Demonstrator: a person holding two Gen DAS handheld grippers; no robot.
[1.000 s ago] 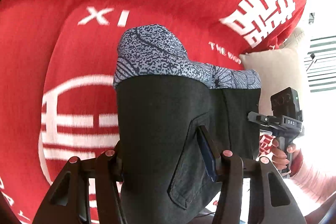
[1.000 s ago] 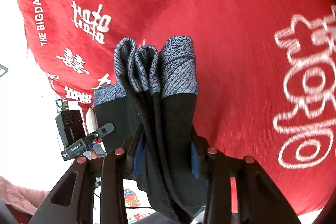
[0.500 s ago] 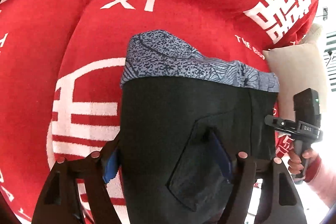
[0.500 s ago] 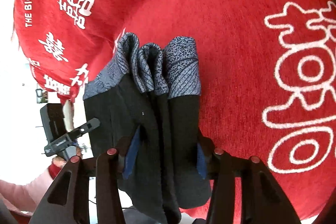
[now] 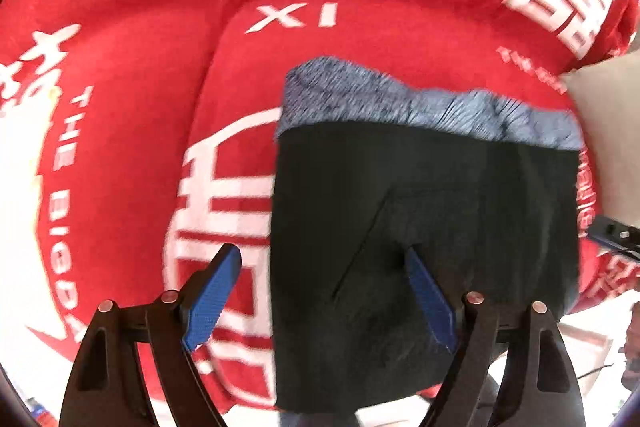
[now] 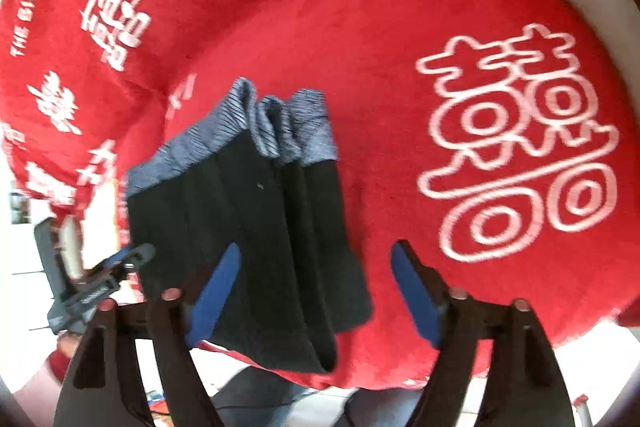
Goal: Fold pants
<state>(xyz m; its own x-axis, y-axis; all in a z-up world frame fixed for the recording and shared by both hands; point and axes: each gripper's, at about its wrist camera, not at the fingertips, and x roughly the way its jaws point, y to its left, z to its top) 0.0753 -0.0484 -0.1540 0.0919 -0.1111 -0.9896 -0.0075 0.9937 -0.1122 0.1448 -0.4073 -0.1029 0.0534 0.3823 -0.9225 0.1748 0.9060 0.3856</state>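
1. Where we look down, a red blanket [image 5: 132,75] printed with white characters and the words "THE BIG DAY" covers the whole surface, rumpled into soft folds; we cannot tell what lies beneath it.
2. Beyond its edges we see only bright, washed-out room and a beige cushion [image 5: 608,131] at the right of the left wrist view.
3. We find the folded pants [image 5: 424,235] lying flat on the blanket: black cloth with a blue-grey patterned band along the far edge and a slanted pocket seam on top.
4. From the right wrist view the pants [image 6: 256,227] show several stacked layers at that band.
5. Our left claw [image 5: 324,291] has just been opening; its blue pads stand apart, clear of the cloth.
6. Our right claw [image 6: 316,291] has likewise just been opening, pads spread over the pants' near corner, not pressing.
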